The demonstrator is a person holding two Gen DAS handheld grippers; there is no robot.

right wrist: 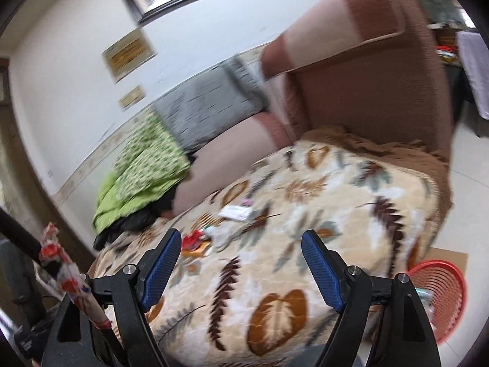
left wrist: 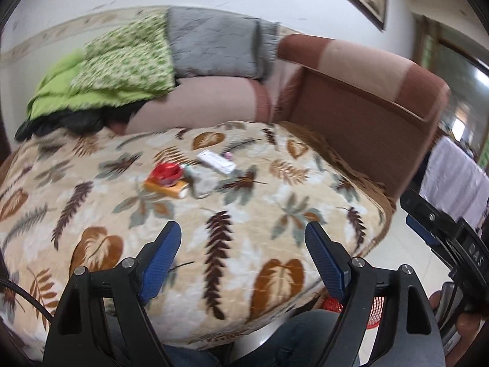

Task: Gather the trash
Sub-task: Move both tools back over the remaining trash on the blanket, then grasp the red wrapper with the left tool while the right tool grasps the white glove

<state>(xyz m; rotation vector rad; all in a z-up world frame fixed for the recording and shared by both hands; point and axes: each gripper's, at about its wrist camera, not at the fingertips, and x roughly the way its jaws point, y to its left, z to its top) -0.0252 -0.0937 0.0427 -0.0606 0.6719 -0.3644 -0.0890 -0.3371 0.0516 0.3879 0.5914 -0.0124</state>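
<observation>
I had both grippers hovering over the near edge of the leaf-patterned blanket (left wrist: 232,244), and neither had picked anything up. The left gripper (left wrist: 243,257) stood with its jaws spread wide and nothing between the blue pads; the right gripper (right wrist: 238,263) was the same, wide apart and empty.

As I judged it, the collecting had barely got going on this surface. All the litter I could make out lay ahead of the left gripper's fingertips, well beyond reach, in one loose cluster near the middle of the blanket. I counted one crumpled red wrapper (left wrist: 166,172) resting on one flat orange packet (left wrist: 166,188), one grey-white crumpled scrap (left wrist: 203,182) just to the right of those, one white carton (left wrist: 217,160) further off, and one small pink bit (left wrist: 227,154) beside its far end. That made five pieces, though the blur could hide more.

One red mesh basket (right wrist: 440,293) sat on the floor below and to the right of the right gripper, with something pale already inside, so I took it that a little had gone in. I could not tell how many items it held.
</observation>
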